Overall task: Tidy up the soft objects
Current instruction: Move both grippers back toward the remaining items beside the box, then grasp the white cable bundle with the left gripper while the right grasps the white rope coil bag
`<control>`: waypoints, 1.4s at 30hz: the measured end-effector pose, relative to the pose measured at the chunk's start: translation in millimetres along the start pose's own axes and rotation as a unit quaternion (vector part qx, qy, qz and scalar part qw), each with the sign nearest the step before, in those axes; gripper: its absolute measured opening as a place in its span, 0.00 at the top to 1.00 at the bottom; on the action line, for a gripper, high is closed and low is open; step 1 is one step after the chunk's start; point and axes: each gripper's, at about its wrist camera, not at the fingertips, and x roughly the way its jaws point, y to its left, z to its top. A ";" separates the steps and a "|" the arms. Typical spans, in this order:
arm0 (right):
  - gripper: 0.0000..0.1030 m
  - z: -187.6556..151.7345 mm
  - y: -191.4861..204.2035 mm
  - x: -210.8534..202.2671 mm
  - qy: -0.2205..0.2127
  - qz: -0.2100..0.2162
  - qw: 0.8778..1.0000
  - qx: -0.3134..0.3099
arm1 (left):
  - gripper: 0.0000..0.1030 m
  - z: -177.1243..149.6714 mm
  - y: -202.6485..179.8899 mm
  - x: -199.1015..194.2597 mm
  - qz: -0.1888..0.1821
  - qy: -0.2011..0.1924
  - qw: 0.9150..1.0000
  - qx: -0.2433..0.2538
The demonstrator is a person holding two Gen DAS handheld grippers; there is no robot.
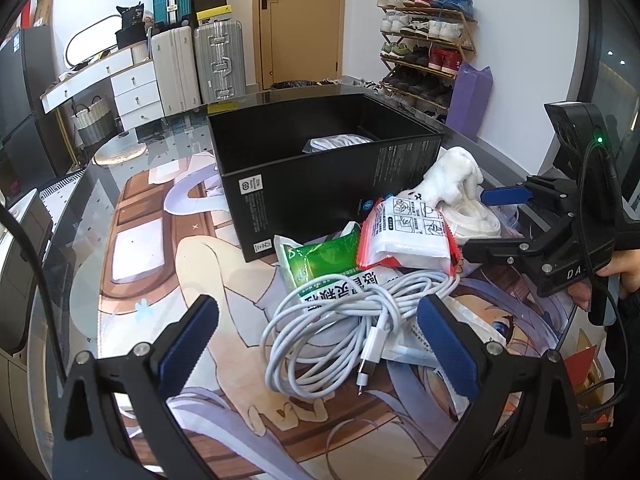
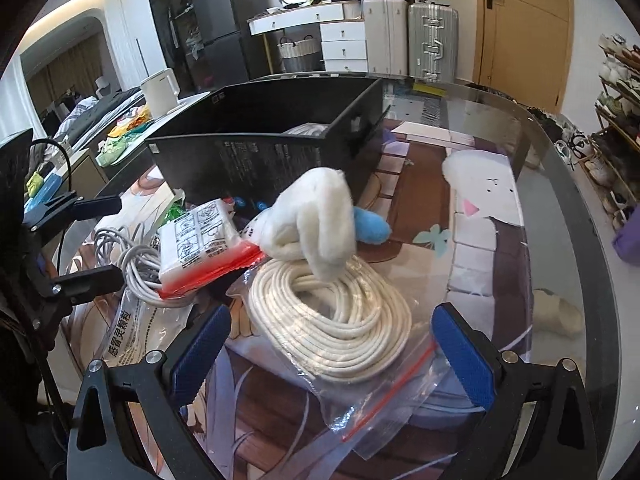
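The worktop (image 1: 100,208) is glass with a big cartoon picture under it. On it stands a big black box (image 1: 320,184), open at the top, with something white already lying inside.

Just beside the box is a heap of soft things. The thick cream rope coil (image 2: 332,320) lies in a clear zip bag (image 2: 384,408). The bag looks slippery, so I think it is best to pinch the rope bundle through the plastic, not the loose flap. A white plush toy (image 2: 316,220) with a blue part sits on top of the coil and touches it. It looks light and squashy, and any fat part would be easy to grab.

Next come the red-edged white packet (image 1: 408,236) and the green packet (image 1: 320,256), leaning on each other. They look light and crinkly.

The thin white charging cable (image 1: 332,332) is floppy. It should be taken around the whole bundle so it does not unwind.

The left gripper (image 1: 318,344) is wide open and holds nothing, low over the cable. The right gripper (image 2: 332,352) is wide open too, empty, over the rope coil.
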 end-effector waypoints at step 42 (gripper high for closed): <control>0.25 2.2 36.6 10.3 0.009 0.009 0.997 -0.072 | 0.34 -7.8 -5.9 4.9 -0.040 0.012 0.999 0.019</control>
